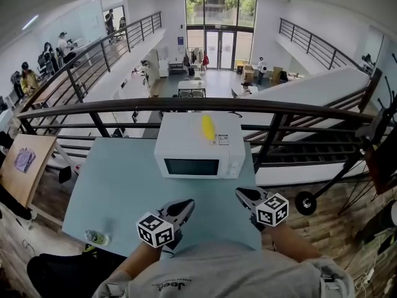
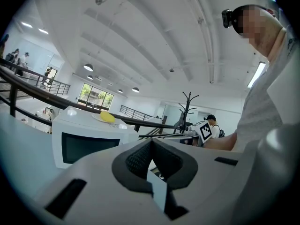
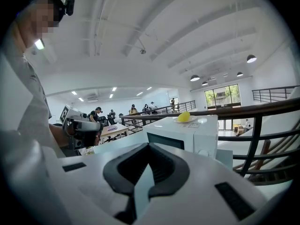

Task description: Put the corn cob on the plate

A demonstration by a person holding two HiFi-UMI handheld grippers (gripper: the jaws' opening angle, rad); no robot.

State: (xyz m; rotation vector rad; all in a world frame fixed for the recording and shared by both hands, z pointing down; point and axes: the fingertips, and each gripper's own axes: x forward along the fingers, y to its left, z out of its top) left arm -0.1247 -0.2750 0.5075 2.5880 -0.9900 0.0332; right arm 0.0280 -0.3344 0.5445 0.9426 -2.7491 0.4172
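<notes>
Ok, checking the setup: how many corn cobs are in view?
1. The corn cob lies on the plate atop the microwave; the microwave's inside can't be seen.

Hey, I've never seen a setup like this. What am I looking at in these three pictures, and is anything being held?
A person holds a clamp tool in each hand: the left gripper and the right gripper. One picture comes from a camera on the person's head, looking down. The other two come from cameras riding on each gripper. Both grippers are shut and empty. On the table stands a white microwave. On top of it lies a yellow corn cob on a plate. A small bottle lies near the table's edge.
</notes>
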